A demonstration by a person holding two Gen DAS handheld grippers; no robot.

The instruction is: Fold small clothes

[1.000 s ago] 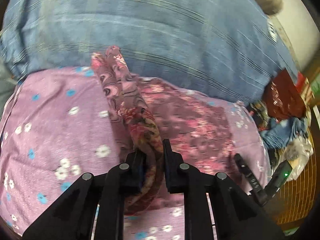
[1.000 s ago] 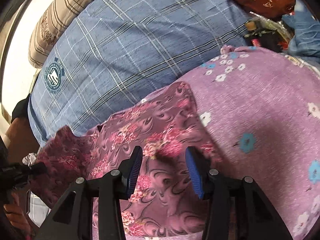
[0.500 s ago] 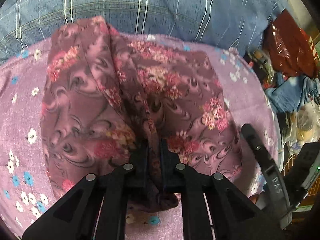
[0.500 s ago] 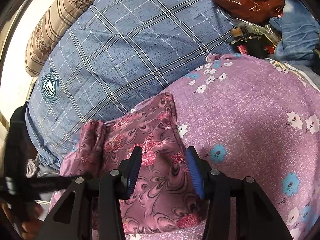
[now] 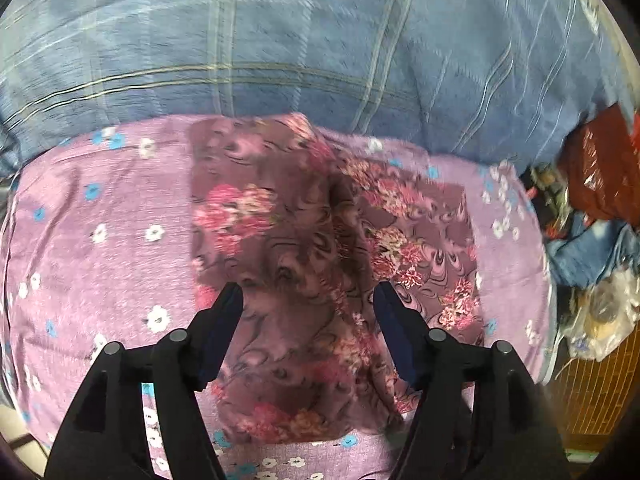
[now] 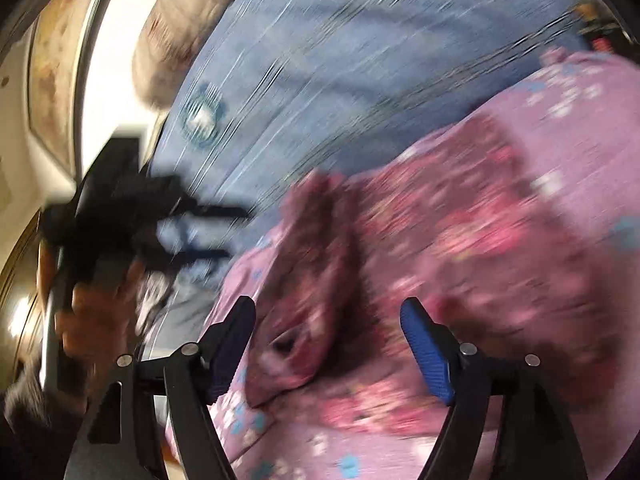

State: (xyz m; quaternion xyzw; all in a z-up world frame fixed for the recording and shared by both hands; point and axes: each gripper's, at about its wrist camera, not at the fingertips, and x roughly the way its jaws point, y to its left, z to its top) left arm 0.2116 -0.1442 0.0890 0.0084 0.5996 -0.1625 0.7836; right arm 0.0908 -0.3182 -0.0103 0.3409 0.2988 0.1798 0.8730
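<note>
A small maroon garment with pink flowers [image 5: 312,248] lies folded over on a lilac flowered cloth [image 5: 100,240]. One half overlaps the other along a ridge down the middle. My left gripper [image 5: 306,300] is open and empty just above the garment's near part. In the blurred right wrist view the garment [image 6: 460,248] lies on the lilac cloth [image 6: 580,120], and my right gripper [image 6: 328,320] is open and empty above its bunched left end. The left gripper also shows there [image 6: 200,232], held in a hand at the left.
A blue checked pillow [image 5: 300,40] lies behind the lilac cloth; it also shows in the right wrist view [image 6: 340,60]. A dark red bag [image 5: 600,176], blue clothes [image 5: 592,248] and clutter sit at the right. A striped beige pillow [image 6: 172,40] lies further back.
My left gripper has laid the lifted half of the garment over the other half, let go and opened. My right gripper stayed open and swung left, blurring its view.
</note>
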